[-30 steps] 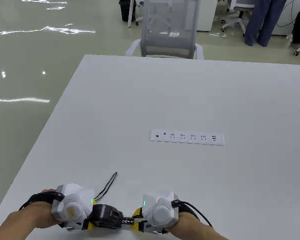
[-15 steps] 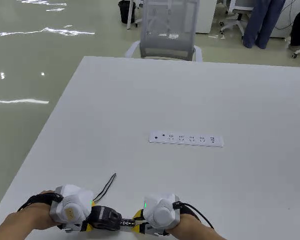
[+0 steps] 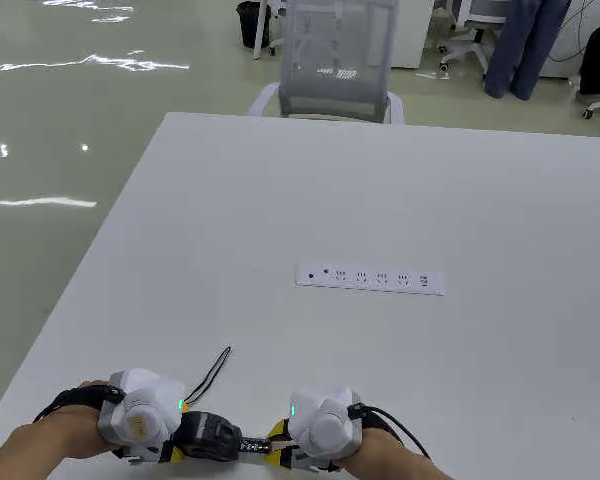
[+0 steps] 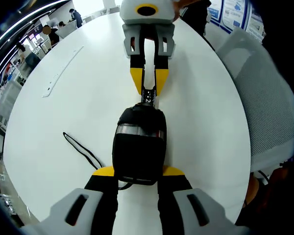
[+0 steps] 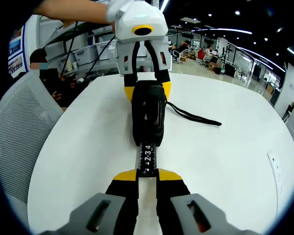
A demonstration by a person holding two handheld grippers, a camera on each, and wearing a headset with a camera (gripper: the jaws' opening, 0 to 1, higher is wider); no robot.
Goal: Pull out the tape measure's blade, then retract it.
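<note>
The black tape measure [image 4: 139,144] sits between my two grippers at the near edge of the white table; it appears in the head view as tape measure [image 3: 208,436] and in the right gripper view as tape measure [image 5: 148,112]. My left gripper [image 4: 137,171] is shut on its body. A short length of blade [image 5: 147,157] with printed numbers sticks out of the case. My right gripper [image 5: 148,175] is shut on the blade's end. In the head view the left gripper [image 3: 145,420] and right gripper [image 3: 315,432] face each other closely. The black wrist strap [image 3: 212,372] trails on the table.
A white power strip [image 3: 370,279] lies in the middle of the table [image 3: 380,200]. A grey mesh chair [image 3: 338,55] stands at the far edge. People and office chairs stand at the far right of the room.
The gap between the grippers has widened slightly, with a little more blade showing between them. The head camera has shifted a little.
</note>
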